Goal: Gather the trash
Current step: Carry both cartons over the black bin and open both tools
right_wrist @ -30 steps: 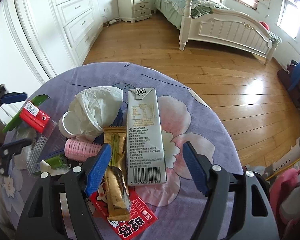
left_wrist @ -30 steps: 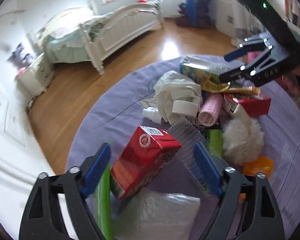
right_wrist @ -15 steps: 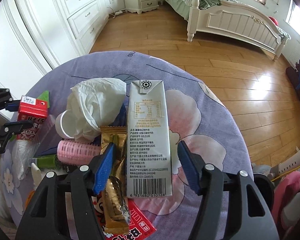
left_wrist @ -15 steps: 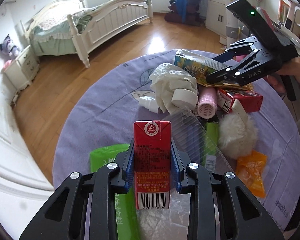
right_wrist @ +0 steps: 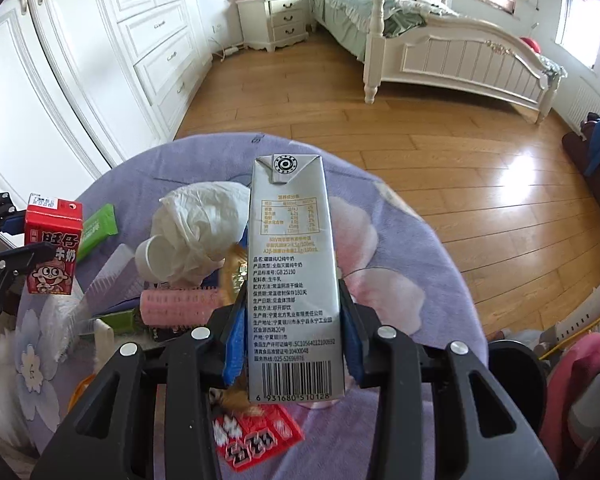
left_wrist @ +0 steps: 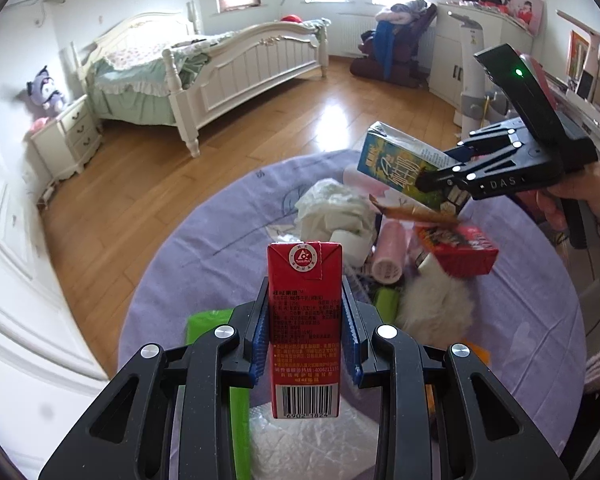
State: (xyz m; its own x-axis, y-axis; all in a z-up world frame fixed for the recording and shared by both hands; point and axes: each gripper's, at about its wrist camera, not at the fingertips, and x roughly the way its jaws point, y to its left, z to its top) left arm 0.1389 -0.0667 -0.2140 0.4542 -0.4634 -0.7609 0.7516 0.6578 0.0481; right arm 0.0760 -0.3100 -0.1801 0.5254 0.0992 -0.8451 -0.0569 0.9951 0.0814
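Note:
My left gripper is shut on a small red milk carton and holds it upright above the round table; the carton also shows in the right wrist view. My right gripper is shut on a tall silver milk carton, lifted above the pile; it shows tilted in the left wrist view. The trash pile on the table includes a crumpled white bag, a pink roller, a gold wrapper and a red snack packet.
The table has a purple flowered cloth. On it also lie a green packet, a clear ribbed plastic piece, a white fluffy ball and an orange wrapper. Wood floor, a white bed and wardrobes surround the table.
My left gripper closed on the red carton and raised it upright. My right gripper closed on the silver carton and lifted it off the pile.

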